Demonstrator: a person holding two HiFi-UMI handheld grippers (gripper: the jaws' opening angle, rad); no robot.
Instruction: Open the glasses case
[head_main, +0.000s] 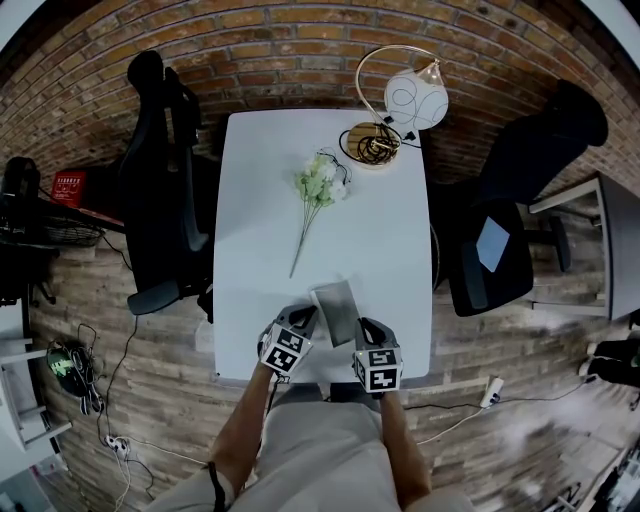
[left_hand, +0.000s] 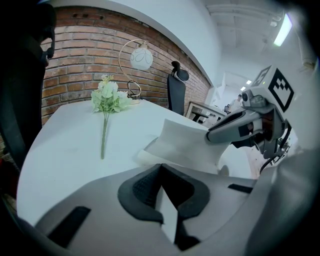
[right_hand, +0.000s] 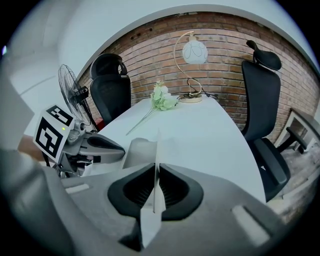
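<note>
The pale grey glasses case (head_main: 335, 310) lies near the table's front edge, between my two grippers. In the left gripper view the case (left_hand: 187, 142) shows with its flap raised just beyond the jaws. My left gripper (left_hand: 161, 172) is shut on a thin white edge of the case at its left side. My right gripper (right_hand: 156, 175) is shut on the case's thin flap (right_hand: 156, 145), which stands edge-on between the pads. In the head view the left gripper (head_main: 303, 322) and the right gripper (head_main: 366, 330) flank the case. Each gripper shows in the other's view.
A sprig of white artificial flowers (head_main: 318, 190) lies mid-table. A gold-armed lamp with a white globe (head_main: 410, 98) stands at the far end. Black office chairs (head_main: 165, 180) (head_main: 520, 200) flank the white table (head_main: 390, 250). A brick wall is behind, and a fan (right_hand: 70, 92) stands at left.
</note>
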